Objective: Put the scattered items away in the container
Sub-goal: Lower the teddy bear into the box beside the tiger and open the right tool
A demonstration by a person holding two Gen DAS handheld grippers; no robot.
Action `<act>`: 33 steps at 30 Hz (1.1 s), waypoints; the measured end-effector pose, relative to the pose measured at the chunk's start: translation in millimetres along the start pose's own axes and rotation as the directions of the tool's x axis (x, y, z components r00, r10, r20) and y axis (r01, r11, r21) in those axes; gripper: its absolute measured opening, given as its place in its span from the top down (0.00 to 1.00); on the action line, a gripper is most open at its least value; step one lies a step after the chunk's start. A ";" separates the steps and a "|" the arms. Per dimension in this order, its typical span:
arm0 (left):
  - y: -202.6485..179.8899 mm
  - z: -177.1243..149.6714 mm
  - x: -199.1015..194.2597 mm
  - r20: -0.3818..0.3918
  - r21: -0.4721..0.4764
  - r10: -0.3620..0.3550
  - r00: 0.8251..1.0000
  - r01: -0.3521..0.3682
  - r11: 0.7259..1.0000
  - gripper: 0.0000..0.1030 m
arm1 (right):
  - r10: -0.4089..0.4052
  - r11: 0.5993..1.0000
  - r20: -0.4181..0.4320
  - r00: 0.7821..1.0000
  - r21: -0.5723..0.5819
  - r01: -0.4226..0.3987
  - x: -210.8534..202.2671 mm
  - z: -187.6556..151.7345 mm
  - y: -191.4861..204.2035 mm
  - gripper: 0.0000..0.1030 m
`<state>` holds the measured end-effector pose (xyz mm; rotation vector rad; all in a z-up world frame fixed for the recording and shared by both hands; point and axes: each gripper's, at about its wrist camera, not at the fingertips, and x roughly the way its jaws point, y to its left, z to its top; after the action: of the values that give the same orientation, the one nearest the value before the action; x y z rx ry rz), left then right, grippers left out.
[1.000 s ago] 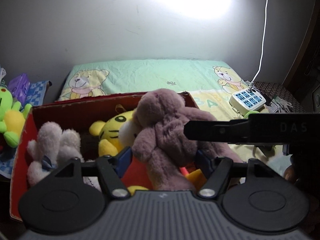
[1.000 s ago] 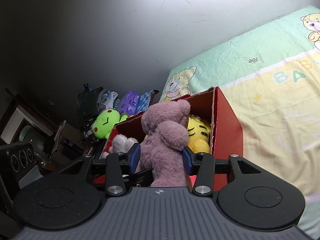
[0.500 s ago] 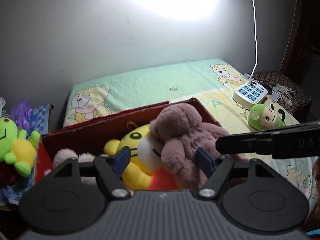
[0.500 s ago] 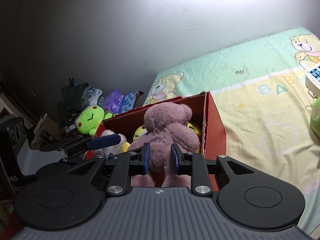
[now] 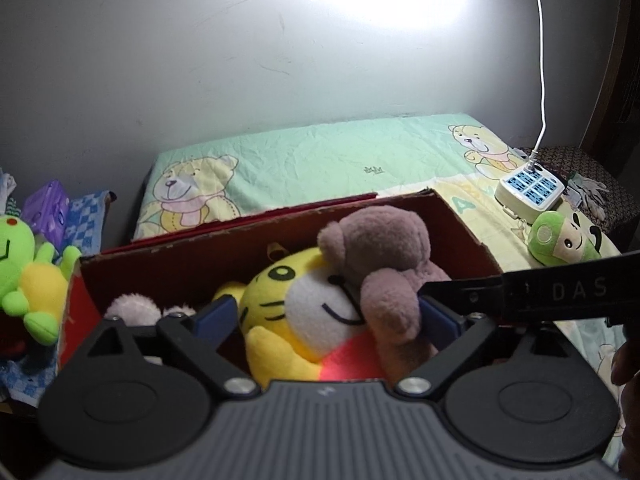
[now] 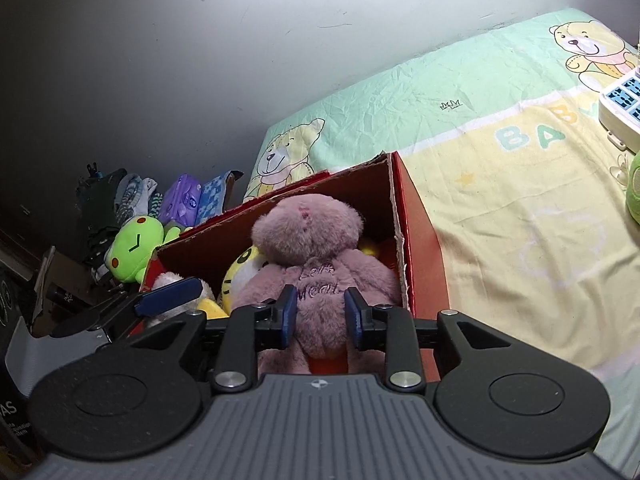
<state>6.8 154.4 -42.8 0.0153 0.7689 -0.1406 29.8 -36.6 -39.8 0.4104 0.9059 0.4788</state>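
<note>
A pink-brown teddy bear sits in the red cardboard box, leaning on a yellow tiger plush. A pale fluffy plush lies at the box's left end. My right gripper is shut on the bear's lower body; its jaws are just starting to ease open, but the pads still press the fur. My left gripper is opening wide over the box. The tiger and one bear arm lie between its fingers, unpressed.
A green frog plush and folded cloths lie left of the box. On the bear-print bedsheet to the right sit a small green plush and a white power strip with its cable running up the wall.
The bear has come down from above the box to rest inside it. My left jaws let go of it and spread wide. My right jaws narrowed onto its lower body.
</note>
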 end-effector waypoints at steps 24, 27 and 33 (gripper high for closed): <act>-39.6 -16.6 15.9 -0.092 0.010 -0.017 0.996 0.018 1.000 0.00 | 0.023 0.996 0.121 0.992 -0.083 -0.013 -33.8 -8.3 -1.8 0.56; -34.5 -16.0 15.1 -0.106 -0.056 -0.022 0.994 0.016 0.998 0.00 | 0.043 0.997 0.133 0.990 -0.066 -0.034 -40.7 -7.4 -6.2 0.54; -40.2 -15.3 6.6 -0.115 -0.105 0.036 0.993 -0.048 0.993 0.00 | 0.095 0.995 0.143 0.985 -0.031 -0.091 -54.8 -7.0 -20.6 0.47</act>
<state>-4.5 114.7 -56.9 -0.0636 0.8882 -0.0583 -0.2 -83.0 -19.2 0.4609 0.7429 0.5380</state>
